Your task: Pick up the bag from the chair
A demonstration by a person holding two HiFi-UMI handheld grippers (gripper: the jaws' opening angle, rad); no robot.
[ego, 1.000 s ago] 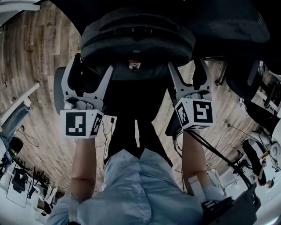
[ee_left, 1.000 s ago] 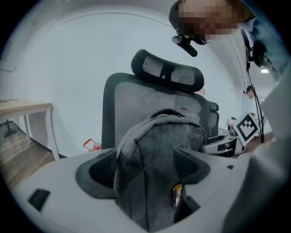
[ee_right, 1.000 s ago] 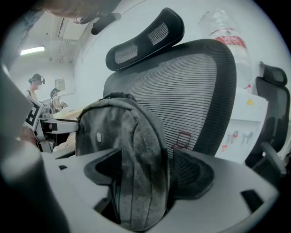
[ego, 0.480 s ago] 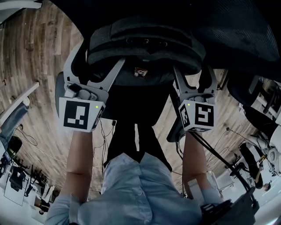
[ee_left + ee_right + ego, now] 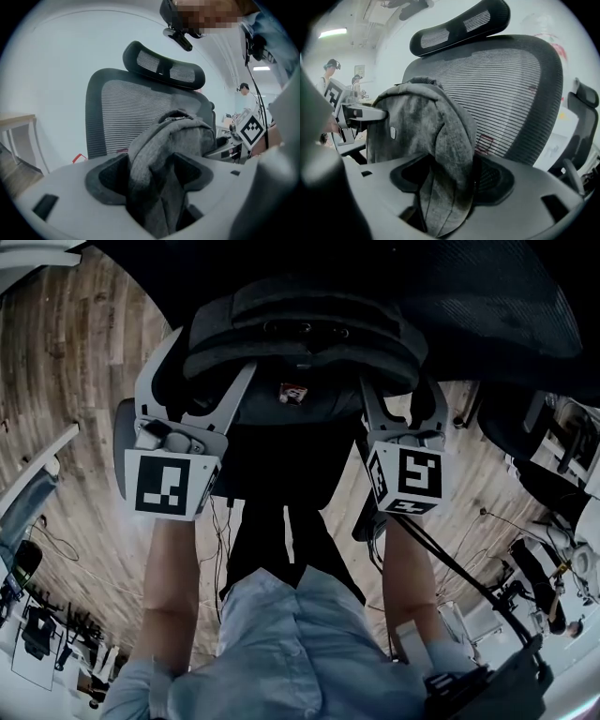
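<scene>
The dark grey fabric bag hangs in front of the black mesh chair back, under the headrest. My left gripper is shut on the bag's left side, and grey fabric fills the gap between its jaws. On the other side my right gripper is shut too, with a fold of the bag bunched between its pads. Each gripper view shows the other gripper across the bag: the right gripper and the left gripper. The bag's underside is hidden, so I cannot tell whether it touches the seat.
The person's light blue shirt and dark trousers fill the lower middle. Wooden floor with cables lies all around. A second dark chair and gear stand at the right, and an armrest juts beside the chair back. People stand in the background.
Both grippers and the bag have risen a little toward the head camera since a second ago. Over the last half second they have barely shifted. The grip is unchanged.
</scene>
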